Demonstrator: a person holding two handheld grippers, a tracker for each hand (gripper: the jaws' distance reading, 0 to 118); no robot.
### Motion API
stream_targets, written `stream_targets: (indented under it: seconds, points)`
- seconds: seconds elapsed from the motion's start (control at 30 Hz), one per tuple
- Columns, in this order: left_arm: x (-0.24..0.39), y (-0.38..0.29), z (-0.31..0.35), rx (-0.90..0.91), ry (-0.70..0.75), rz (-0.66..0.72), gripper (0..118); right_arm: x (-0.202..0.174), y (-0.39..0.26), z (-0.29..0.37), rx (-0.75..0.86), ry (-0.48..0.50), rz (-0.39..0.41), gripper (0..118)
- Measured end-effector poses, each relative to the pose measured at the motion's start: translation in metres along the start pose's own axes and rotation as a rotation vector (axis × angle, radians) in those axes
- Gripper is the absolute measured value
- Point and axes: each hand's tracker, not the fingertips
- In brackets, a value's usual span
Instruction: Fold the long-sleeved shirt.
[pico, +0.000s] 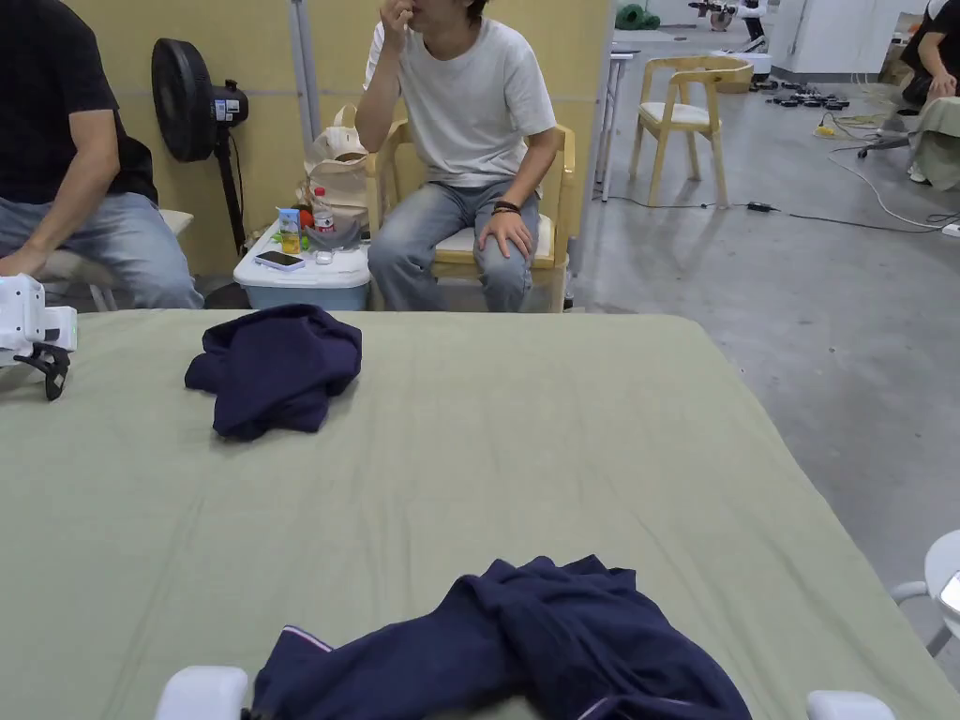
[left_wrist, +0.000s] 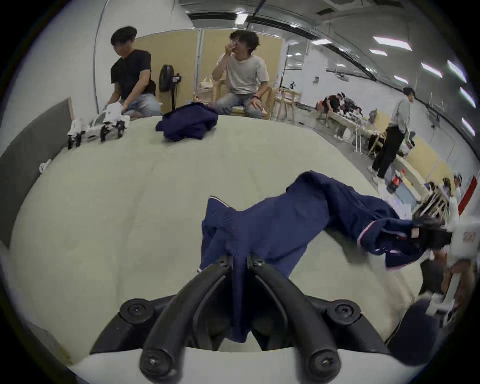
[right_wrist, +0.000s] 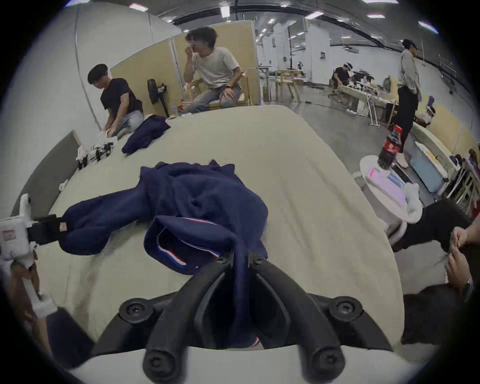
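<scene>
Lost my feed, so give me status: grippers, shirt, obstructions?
Left gripper and right gripper both shut on navy shirt. Shirt crumpled, unfolded, near edge of the bed. Second navy garment far side, not blocking.

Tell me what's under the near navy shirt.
The green sheet lies under the shirt. The left gripper and right gripper each pinch an edge of it. Whatever sits beneath its bunched middle is covered.

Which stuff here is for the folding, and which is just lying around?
For the job:
- crumpled navy long-sleeved shirt
- left tongs pinching it
- right tongs pinching it

Just lying about:
- second bundled navy garment
- spare white grippers
- dark cola bottle
</scene>
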Motion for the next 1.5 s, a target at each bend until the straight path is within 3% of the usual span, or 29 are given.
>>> stream_targets:
  seconds: [0.1,0.17,0.2,0.23,0.27,0.3,0.33,0.37,0.47,0.57,0.63,0.67,0.7,0.73,0.77,0.8,0.83,0.9,0.97,1.0,1.1,1.2,1.23,1.27,1.3,1.33,1.43,1.5]
  points:
    - [-0.014,-0.036,0.005,-0.08,0.049,-0.011,6,0.004,-0.031,0.017,-0.06,-0.038,-0.014,11]
    - [-0.025,-0.054,-0.005,-0.167,0.053,0.034,7,0.013,-0.052,0.002,-0.133,0.008,-0.054,11]
    - [-0.026,-0.058,-0.007,-0.177,0.07,0.052,13,0.017,-0.058,-0.006,-0.164,0.033,-0.082,17]
    - [-0.023,-0.062,-0.005,-0.169,0.076,0.036,31,0.019,-0.061,-0.004,-0.17,0.02,-0.107,37]
    - [-0.022,-0.063,0.004,-0.15,0.081,0.032,66,0.019,-0.06,0.005,-0.142,0.0,-0.098,84]
    - [-0.022,-0.061,0.017,-0.104,0.065,0.042,90,0.02,-0.06,0.019,-0.071,0.012,-0.102,109]
    - [-0.021,-0.06,0.035,-0.045,0.023,0.064,106,0.02,-0.053,0.045,0.043,0.067,-0.109,118]
    - [-0.018,-0.059,0.051,0.004,-0.014,0.087,112,0.019,-0.052,0.069,0.123,0.111,-0.122,117]
    - [-0.005,-0.061,0.102,0.111,-0.03,0.142,112,0.004,-0.048,0.123,0.229,0.111,-0.032,118]
    - [0.019,-0.082,0.128,0.138,-0.072,0.151,112,-0.025,-0.071,0.148,0.221,0.107,0.005,118]
    - [0.04,-0.1,0.132,0.115,-0.076,0.123,111,-0.052,-0.09,0.154,0.224,0.088,0.01,118]
    - [0.049,-0.11,0.132,0.101,-0.071,0.109,104,-0.06,-0.103,0.154,0.227,0.091,0.01,118]
    - [0.056,-0.12,0.131,0.092,-0.067,0.1,82,-0.067,-0.111,0.151,0.216,0.098,0.005,113]
    - [0.062,-0.129,0.13,0.075,-0.079,0.1,37,-0.07,-0.121,0.141,0.152,0.128,-0.011,100]
    - [0.067,-0.137,0.126,0.029,-0.11,0.11,0,-0.075,-0.126,0.138,0.116,0.174,-0.017,53]
    - [0.07,-0.142,0.121,-0.021,-0.107,0.115,0,-0.078,-0.131,0.136,0.096,0.206,-0.018,9]
    - [0.073,-0.151,0.12,-0.021,-0.071,0.113,0,-0.084,-0.134,0.134,0.088,0.182,0.0,2]
    - [0.071,-0.159,0.117,-0.037,-0.093,0.096,0,-0.09,-0.141,0.127,0.107,0.077,0.068,2]
    - [0.066,-0.162,0.117,-0.048,-0.11,0.126,0,-0.086,-0.14,0.122,0.064,0.175,0.006,2]
    - [0.063,-0.162,0.118,-0.041,-0.105,0.128,0,-0.078,-0.139,0.119,0.057,0.169,-0.028,2]
    - [0.055,-0.155,0.116,-0.032,-0.099,0.135,0,-0.063,-0.115,0.105,0.1,0.102,-0.016,2]
    - [0.051,-0.144,0.111,-0.029,-0.093,0.131,0,-0.03,-0.068,0.08,0.125,0.093,-0.05,4]
    - [0.05,-0.142,0.11,-0.026,-0.086,0.127,0,-0.022,-0.055,0.068,0.128,0.082,-0.065,20]
    - [0.048,-0.139,0.107,-0.023,-0.082,0.122,0,-0.01,-0.039,0.057,0.104,0.075,-0.082,67]
    - [0.051,-0.135,0.105,-0.024,-0.082,0.118,0,-0.004,-0.032,0.041,0.053,0.07,-0.099,101]
    - [0.05,-0.133,0.102,-0.025,-0.081,0.117,0,0.001,-0.026,0.024,-0.024,0.086,-0.108,112]
    - [0.052,-0.126,0.094,-0.024,-0.09,0.129,0,0.011,-0.031,-0.016,-0.151,0.143,-0.113,111]
    - [0.053,-0.12,0.088,-0.026,-0.095,0.143,0,0.008,-0.042,-0.038,-0.241,0.092,-0.037,104]
